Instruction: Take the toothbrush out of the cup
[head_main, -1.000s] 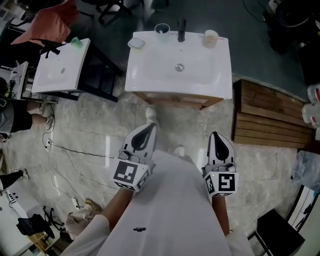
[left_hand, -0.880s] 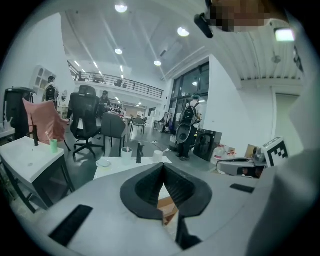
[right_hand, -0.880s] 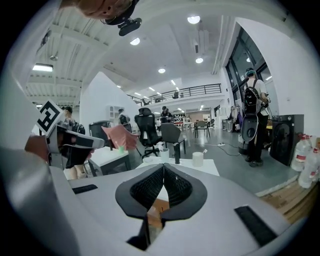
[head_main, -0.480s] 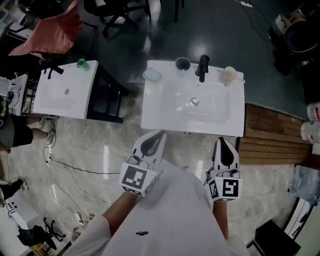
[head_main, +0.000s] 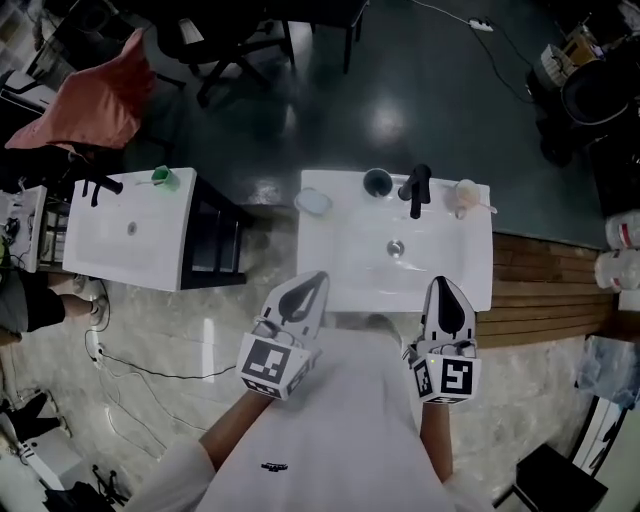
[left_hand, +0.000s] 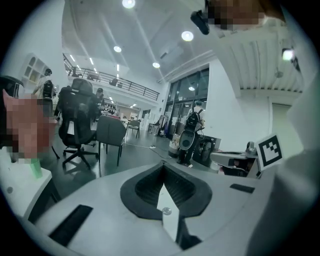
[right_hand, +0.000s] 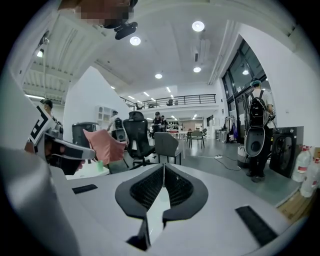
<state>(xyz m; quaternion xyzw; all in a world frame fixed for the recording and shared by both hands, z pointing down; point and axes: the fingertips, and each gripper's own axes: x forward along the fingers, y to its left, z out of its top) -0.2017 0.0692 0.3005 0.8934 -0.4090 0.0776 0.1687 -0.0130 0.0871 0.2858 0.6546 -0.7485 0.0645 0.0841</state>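
A white sink (head_main: 365, 272) stands just ahead of me in the head view. On its back rim are a clear cup (head_main: 377, 182), a black tap (head_main: 417, 190) and a pale cup (head_main: 466, 197) with a thin toothbrush (head_main: 486, 207) poking out to the right. My left gripper (head_main: 318, 278) and right gripper (head_main: 441, 284) are held close to my body at the sink's front edge, both shut and empty. In the left gripper view the left gripper (left_hand: 162, 167) points out at the room, and so does the right gripper (right_hand: 163, 167) in its own view; neither view shows the sink.
A small pale dish (head_main: 313, 201) sits at the sink's back left corner. A second white sink (head_main: 130, 228) with a green item (head_main: 161, 177) stands to the left. A wooden platform (head_main: 560, 290) and white bottles (head_main: 620, 250) are on the right; a cable (head_main: 140, 365) lies on the floor.
The sink has come nearer and lower in the head view as I stepped toward it. Both grippers stayed shut and kept their place in front of me.
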